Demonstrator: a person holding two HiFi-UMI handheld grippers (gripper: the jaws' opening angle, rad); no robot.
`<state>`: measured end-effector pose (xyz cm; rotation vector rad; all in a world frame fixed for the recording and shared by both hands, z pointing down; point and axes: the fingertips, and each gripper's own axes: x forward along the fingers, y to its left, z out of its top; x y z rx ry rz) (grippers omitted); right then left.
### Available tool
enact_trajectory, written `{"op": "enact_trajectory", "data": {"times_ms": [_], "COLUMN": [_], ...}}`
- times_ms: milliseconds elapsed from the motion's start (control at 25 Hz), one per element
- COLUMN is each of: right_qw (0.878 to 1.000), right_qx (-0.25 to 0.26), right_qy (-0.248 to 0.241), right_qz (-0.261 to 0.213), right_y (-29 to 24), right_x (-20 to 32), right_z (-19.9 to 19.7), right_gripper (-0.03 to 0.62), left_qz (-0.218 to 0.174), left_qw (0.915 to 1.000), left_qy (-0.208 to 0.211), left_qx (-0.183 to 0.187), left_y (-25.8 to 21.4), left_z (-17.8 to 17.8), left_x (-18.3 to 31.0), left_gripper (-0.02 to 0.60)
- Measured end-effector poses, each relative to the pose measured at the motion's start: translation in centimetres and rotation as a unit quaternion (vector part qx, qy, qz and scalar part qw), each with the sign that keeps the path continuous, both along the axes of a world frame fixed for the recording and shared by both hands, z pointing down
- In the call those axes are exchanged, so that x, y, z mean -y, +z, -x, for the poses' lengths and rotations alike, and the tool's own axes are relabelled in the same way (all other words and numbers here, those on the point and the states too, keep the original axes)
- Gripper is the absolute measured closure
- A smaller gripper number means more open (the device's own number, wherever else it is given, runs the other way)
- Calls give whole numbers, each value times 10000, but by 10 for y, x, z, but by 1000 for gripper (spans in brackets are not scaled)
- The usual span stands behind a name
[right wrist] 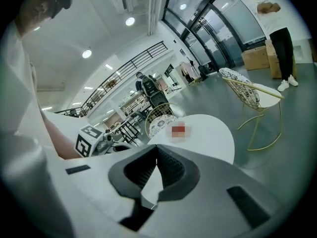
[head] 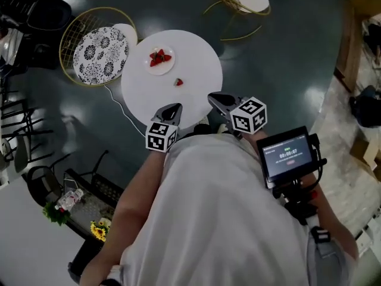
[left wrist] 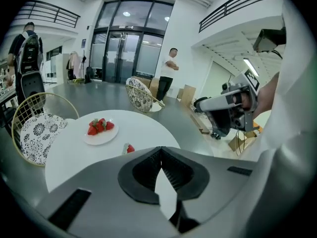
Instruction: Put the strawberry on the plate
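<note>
1. White round table point(head: 196, 64): your head view shows both claws at its near edge. The left gripper point(head: 177, 106) and right gripper point(head: 212, 96) each have their jaws pressed together with nothing pinched.
2. Only your left gripper view shows a person point(left wrist: 169, 78) standing by the glass doors point(left wrist: 124, 48).
3. The plate point(head: 150, 69) holds several strawberries point(head: 159, 56). The loose strawberry point(head: 178, 82) lies on the table just beside the plate, apart from both grippers.

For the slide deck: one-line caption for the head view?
Left gripper and right gripper, both shut, at the near edge of the white table; one strawberry lies beside the plate.
</note>
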<state>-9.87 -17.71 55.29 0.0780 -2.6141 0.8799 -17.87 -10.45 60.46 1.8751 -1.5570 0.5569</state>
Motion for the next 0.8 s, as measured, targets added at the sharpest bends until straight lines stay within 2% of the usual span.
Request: {"op": "enact_trajectory", "data": {"times_ms": [160, 320, 800], "right_qw": [9996, 9990, 9969], "right_qx": [-116, -173, -335], "right_qy": [163, 239, 423], "right_qz": [208, 344, 571], "right_y": [27, 31, 39], "right_x": [19, 23, 29], "right_z": [14, 13, 17], "right_gripper": [586, 586, 586], "left_qz": [210, 459, 795], "left_qw": [9997, 9989, 9954], "left_qy": [87, 14, 468], "left_qx": [-96, -21, 265], "left_y": [29, 36, 60], "left_z": [14, 20, 26], "left_x": [20, 26, 50], "left_gripper": [574, 574, 572]}}
